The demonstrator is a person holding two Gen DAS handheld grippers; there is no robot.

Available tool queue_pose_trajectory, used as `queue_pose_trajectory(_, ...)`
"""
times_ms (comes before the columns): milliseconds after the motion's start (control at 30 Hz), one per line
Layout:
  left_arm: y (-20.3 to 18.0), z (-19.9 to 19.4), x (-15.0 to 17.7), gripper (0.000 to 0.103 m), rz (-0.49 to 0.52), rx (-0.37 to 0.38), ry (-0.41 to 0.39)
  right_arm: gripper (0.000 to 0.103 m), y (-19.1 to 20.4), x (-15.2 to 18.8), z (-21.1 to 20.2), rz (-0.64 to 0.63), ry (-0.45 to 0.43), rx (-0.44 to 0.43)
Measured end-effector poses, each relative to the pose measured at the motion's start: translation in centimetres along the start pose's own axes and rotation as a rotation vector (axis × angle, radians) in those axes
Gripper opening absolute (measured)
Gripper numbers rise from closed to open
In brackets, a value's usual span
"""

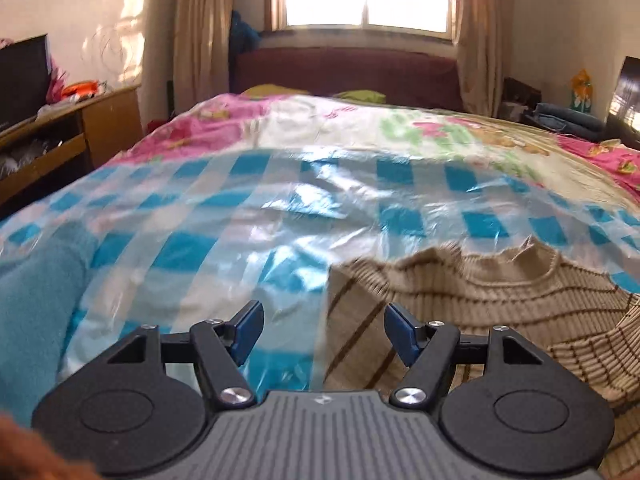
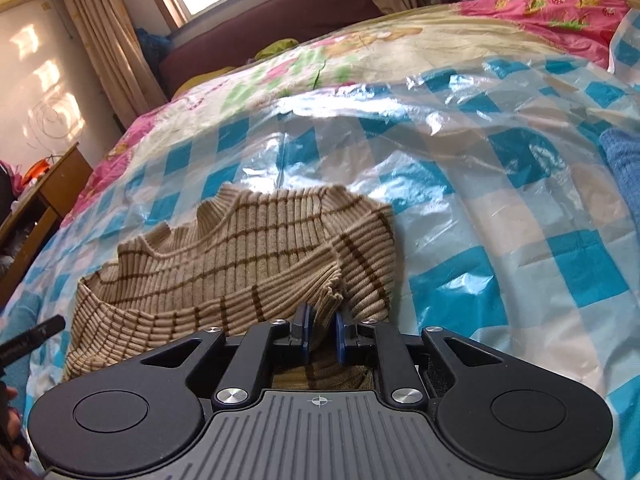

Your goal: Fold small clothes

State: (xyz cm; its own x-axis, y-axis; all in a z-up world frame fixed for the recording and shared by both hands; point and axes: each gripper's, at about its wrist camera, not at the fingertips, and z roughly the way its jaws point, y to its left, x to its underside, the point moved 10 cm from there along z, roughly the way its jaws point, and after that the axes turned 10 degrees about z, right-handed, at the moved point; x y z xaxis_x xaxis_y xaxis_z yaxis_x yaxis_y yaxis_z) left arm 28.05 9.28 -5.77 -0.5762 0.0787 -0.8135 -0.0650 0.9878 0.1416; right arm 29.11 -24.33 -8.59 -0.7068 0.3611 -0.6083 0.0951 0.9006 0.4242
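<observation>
Sunlit bedroom; checked plastic sheet [image 2: 500, 184] covers the bed, striped beige sweater [image 2: 240, 248] lying on it. Right gripper [image 2: 322, 330] pinches the sweater's near cuff. Left gripper [image 1: 324, 332] spread wide, empty, beside the sweater.

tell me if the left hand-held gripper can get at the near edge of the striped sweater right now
Probably yes. The left hand-held gripper is open and empty, and the beige striped sweater edge lies just ahead between its fingers, with nothing in between.

Open checked plastic sheet [image 2: 500, 208] right of sweater [image 2: 240, 256], blue cloth [image 2: 624, 168] beyond.
</observation>
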Motion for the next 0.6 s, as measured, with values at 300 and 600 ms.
queue_pose_trajectory(300, -2.7, 5.1, -1.5, 0.071, 0.134, 0.012, 0.018, 0.017, 3.2, -2.6, 1.6, -0.17, -0.038, -0.009)
queue_pose_trajectory(600, 1.3, 9.9, -0.1, 0.072, 0.069, -0.116, 0.122, 0.011, 3.8, -4.1, 11.2, -0.231, 0.022, 0.065)
